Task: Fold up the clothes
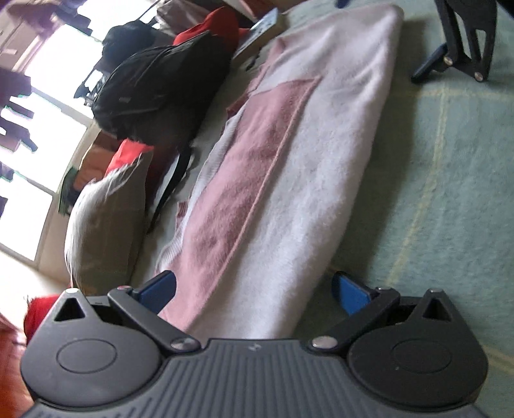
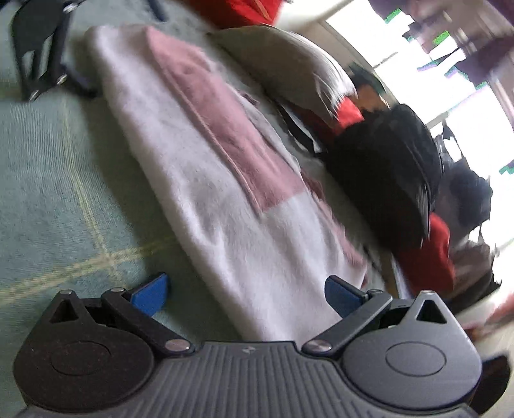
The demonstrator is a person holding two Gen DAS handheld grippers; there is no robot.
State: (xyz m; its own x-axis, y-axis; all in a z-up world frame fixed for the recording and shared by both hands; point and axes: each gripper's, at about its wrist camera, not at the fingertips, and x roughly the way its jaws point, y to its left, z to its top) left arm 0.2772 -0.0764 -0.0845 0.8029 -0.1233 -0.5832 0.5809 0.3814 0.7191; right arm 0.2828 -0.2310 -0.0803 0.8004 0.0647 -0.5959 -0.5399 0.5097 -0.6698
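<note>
Pink-white folded garment (image 1: 289, 180) between open hand-held grippers

Left wrist view: folded garment ahead.
My left gripper (image 1: 253, 291), jaws spread, straddles the white-and-pink garment (image 1: 289, 167) lying on the green blanket (image 1: 449, 193).

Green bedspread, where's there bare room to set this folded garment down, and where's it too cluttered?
Free: the green bedspread on the open side of the pink and white garment, between the two grippers. Crowded: the garment's other side, where a pillow, a black backpack and red things pack in against it.
</note>
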